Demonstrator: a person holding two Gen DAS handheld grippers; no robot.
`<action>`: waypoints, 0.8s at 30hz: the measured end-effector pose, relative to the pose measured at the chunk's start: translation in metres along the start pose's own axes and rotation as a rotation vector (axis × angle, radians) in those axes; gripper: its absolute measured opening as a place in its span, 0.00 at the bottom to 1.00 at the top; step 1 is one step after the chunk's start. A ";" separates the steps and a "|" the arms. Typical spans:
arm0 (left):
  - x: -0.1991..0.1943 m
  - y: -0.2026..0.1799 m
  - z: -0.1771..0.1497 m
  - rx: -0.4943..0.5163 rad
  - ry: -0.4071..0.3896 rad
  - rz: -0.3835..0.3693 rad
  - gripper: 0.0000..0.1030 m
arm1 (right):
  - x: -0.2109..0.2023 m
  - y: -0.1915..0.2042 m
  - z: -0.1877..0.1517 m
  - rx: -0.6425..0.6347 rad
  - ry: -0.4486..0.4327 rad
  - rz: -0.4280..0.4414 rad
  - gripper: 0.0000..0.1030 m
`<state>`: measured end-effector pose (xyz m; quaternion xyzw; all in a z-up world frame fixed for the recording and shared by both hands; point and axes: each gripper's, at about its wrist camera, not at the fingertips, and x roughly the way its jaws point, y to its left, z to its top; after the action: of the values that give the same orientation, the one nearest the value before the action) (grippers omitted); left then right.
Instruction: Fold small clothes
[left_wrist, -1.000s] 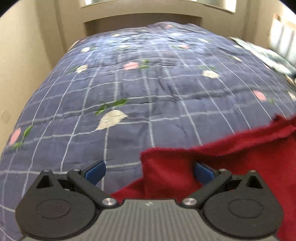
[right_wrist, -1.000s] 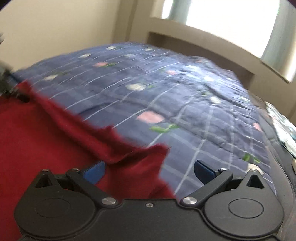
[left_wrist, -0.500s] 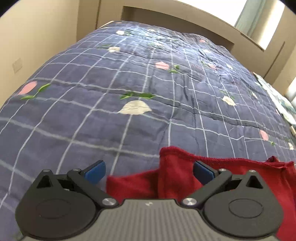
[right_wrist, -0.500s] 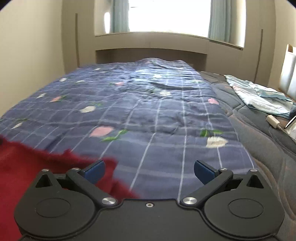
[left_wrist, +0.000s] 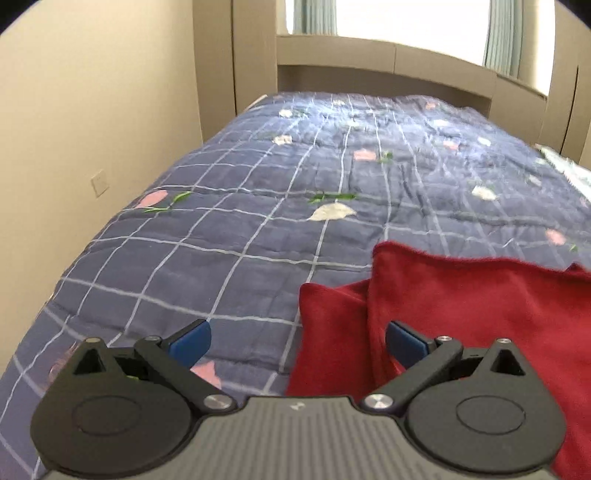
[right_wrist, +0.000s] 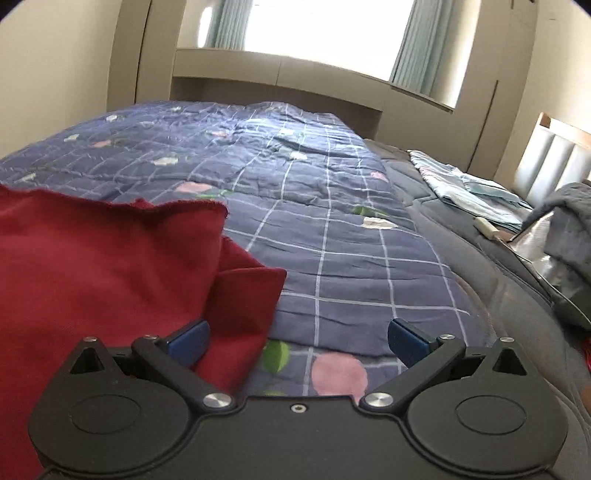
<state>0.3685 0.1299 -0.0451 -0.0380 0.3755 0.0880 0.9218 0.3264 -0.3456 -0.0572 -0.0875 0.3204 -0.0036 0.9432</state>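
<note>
Both tongs, left (left_wrist: 298, 338) and right (right_wrist: 298, 338), gape empty, now pulled back from the flatter red garment (left_wrist: 480, 295).

We're in somebody's bedroom, pretty clearly: a bed takes up nearly the whole view, covered by a blue checked quilt (left_wrist: 314, 192) with little pink and white flowers. Past its far edge there's a beige built-in ledge (right_wrist: 280, 79) under a bright window with pale curtains (right_wrist: 421, 48), and a padded headboard (right_wrist: 554, 162) near the right edge with folded bedding (right_wrist: 469, 188) beside it.
</note>
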 end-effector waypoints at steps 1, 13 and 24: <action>-0.008 0.000 -0.003 -0.009 -0.008 -0.009 1.00 | -0.009 0.001 -0.002 0.017 -0.004 0.016 0.99; -0.083 -0.007 -0.091 -0.055 0.021 0.007 1.00 | -0.066 0.054 -0.053 -0.078 -0.066 0.005 0.99; -0.079 -0.004 -0.113 -0.150 0.019 -0.031 1.00 | -0.091 0.083 -0.033 -0.133 -0.142 -0.007 0.99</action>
<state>0.2362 0.0996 -0.0712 -0.1135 0.3758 0.1010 0.9142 0.2302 -0.2633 -0.0417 -0.1509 0.2520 0.0205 0.9557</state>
